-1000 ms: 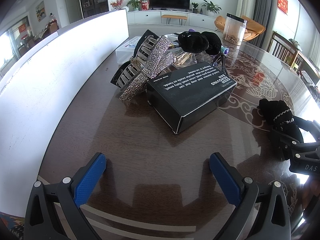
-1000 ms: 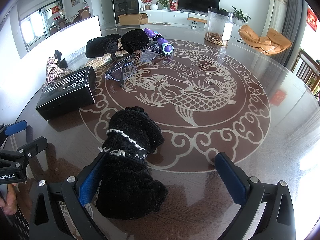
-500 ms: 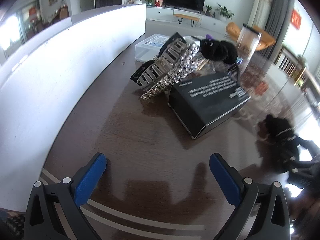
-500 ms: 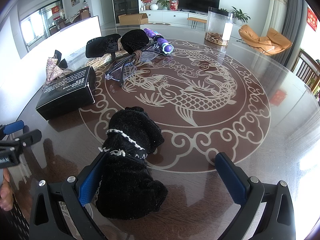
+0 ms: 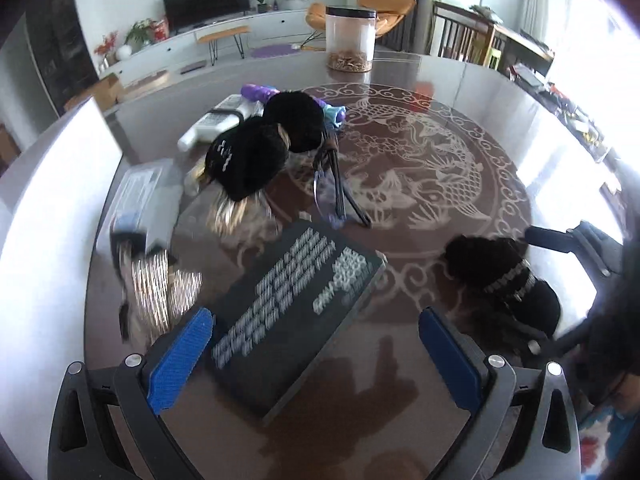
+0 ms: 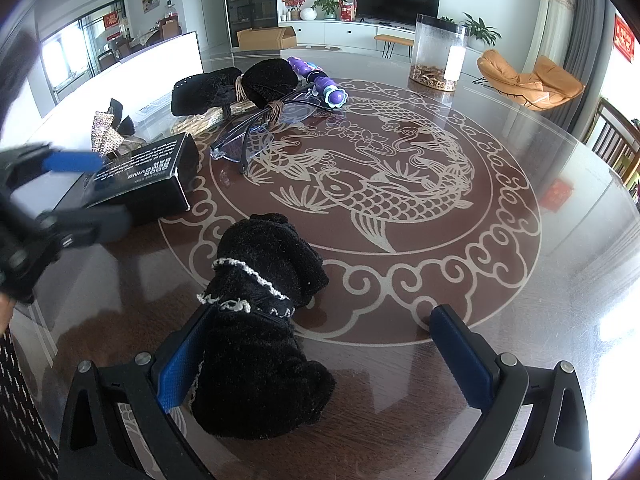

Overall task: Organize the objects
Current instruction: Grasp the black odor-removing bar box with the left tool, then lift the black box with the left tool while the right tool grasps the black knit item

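1. The left gripper [image 5: 314, 354] hangs wide open over the near end of the black box [image 5: 288, 312], holding nothing; its left pad is just beside the box's near corner while the right pad stands well clear at about 4 o'clock; if it closes from here I think it catches the box off-centre across a corner, and the box swivels on the glossy table [image 6: 520, 280] instead of lifting.

2. The left view is smeared by motion, so the aim may be off; a low pass could shove the box toward 11 o'clock into the sparkly hair clips [image 5: 160, 284] just beside it, and those look light enough to skid.

3. The right gripper [image 6: 326, 354] is also fully open and empty; the black cloth [image 6: 260, 320] lies on the table between its fingers, pressed against the left pad with a clear gap to the right one; closing now may pinch only a fold, and the soft thing would likely sag or slip out.

4. The two grippers sit near one another, the left one at about 9 o'clock in the right view; working both at once risks a knock.

5. The glasses [image 6: 256, 136] lie at 12 o'clock from the box, close to it; a box pushed forward could reach them.
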The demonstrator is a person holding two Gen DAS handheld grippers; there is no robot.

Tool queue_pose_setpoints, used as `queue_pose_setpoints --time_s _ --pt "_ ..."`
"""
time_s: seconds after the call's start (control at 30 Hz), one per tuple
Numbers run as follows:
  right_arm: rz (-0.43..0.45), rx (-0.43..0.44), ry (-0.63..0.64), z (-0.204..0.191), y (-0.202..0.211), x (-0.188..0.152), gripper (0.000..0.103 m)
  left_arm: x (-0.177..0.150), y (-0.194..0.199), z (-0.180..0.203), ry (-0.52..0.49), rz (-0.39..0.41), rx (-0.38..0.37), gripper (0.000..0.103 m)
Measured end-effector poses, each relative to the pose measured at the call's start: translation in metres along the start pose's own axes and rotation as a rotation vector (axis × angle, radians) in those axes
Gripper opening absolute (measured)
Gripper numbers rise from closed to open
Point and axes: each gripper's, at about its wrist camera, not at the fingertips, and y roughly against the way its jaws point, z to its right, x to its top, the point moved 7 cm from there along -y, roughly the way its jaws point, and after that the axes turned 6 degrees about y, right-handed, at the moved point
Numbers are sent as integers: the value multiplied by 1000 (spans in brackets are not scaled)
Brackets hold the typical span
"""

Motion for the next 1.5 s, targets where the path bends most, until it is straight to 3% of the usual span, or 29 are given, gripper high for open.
queue_pose_setpoints --time_s 0.13,0.3,0.47,0.53,0.57,0.6,0.83,0.87,0.9,1.07,1.27,1.4,1.5 --pt "0 0 0 0 0 0 103 7 -7 10 -61 -21 22 103" --pt "0 0 0 0 0 0 103 -4 -22 11 -173 -72 134 103" --pt "0 0 0 0 0 0 103 -6 -24 -7 -40 -101 69 103" --pt "0 0 0 0 0 0 103 -11 -19 -7 -38 -99 38 88" --pt "0 0 0 0 0 0 103 -15 -13 -6 -34 -93 17 70" --pt "0 0 -1 0 0 0 103 -19 -7 -7 -21 -90 10 58" --pt "0 0 -1 0 0 0 103 -81 30 -10 108 -70 32 59" --pt "0 0 -1 0 0 0 103 -88 34 -10 124 -68 33 64" --pt "0 0 -1 0 0 0 103 -93 36 -10 135 -75 39 76" --pt "0 0 -1 0 0 0 103 -92 23 -19 201 -87 95 103" --pt "-1 0 -2 0 0 0 103 -88 17 -19 266 -55 128 103" --pt "-1 -1 -2 0 1 0 103 -93 20 -17 248 -20 122 103" --pt "-1 -2 -2 0 0 1 103 -94 19 -15 237 -42 117 103"
